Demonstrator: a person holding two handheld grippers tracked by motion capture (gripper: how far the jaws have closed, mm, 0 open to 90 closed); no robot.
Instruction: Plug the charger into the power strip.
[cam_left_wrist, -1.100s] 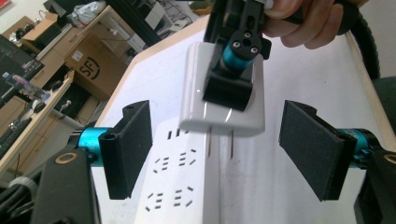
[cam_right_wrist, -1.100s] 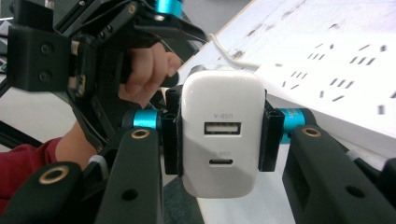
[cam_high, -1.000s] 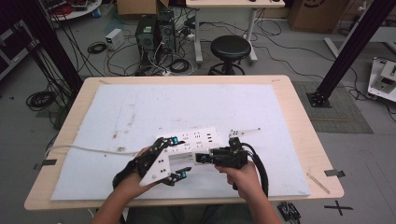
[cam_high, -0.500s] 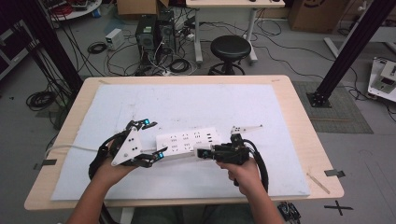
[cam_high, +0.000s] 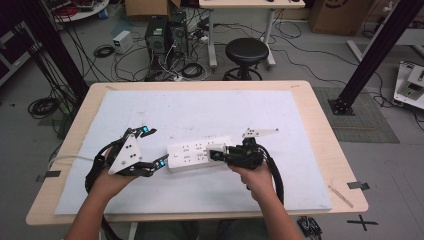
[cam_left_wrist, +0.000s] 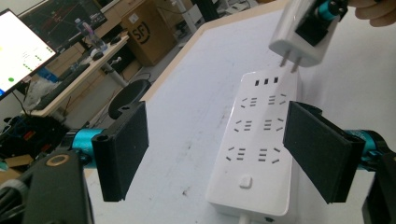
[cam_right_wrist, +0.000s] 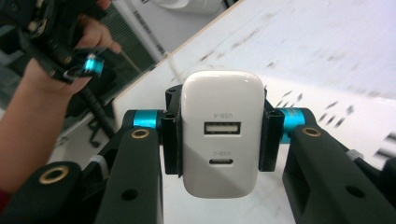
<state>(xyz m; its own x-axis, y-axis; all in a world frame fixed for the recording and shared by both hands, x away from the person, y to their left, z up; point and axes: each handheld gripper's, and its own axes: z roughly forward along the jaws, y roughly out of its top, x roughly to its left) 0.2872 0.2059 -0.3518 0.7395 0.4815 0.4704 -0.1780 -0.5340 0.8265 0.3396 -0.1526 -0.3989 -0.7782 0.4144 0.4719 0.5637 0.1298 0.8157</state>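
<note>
1. White rectangular plastic power strip (cam_high: 199, 155): lies flat on the pale sheet near the middle of the table, long axis running left to right. In the left gripper view (cam_left_wrist: 259, 154) it shows paired socket rows, three small slots at its far end and a square switch at its near end, where a cable leaves it.

2. White boxy USB charger plug (cam_right_wrist: 222, 133): clamped by its two sides in the right gripper, back face with one wide and one oval port turned to that gripper's camera. In the left gripper view (cam_left_wrist: 299, 35) its two metal prongs point down at the far end of the strip, just above it; contact cannot be told.

3. Right gripper (cam_high: 216, 154): jaws clenched on the charger, held over the right end of the strip.

4. Left gripper (cam_high: 150, 150): jaws released and wide, having just been opening, with nothing pressed between the pads (cam_left_wrist: 123, 154). It sits just left of the strip's left end, apart from it; seen along its jaws, the strip lies between them but farther off.

5. Pale grey-white sheet (cam_high: 200, 107): covers most of the light wooden table (cam_high: 320, 125).

6. Small white angular bracket (cam_high: 259, 133): lies on the sheet just beyond the right gripper.
</note>
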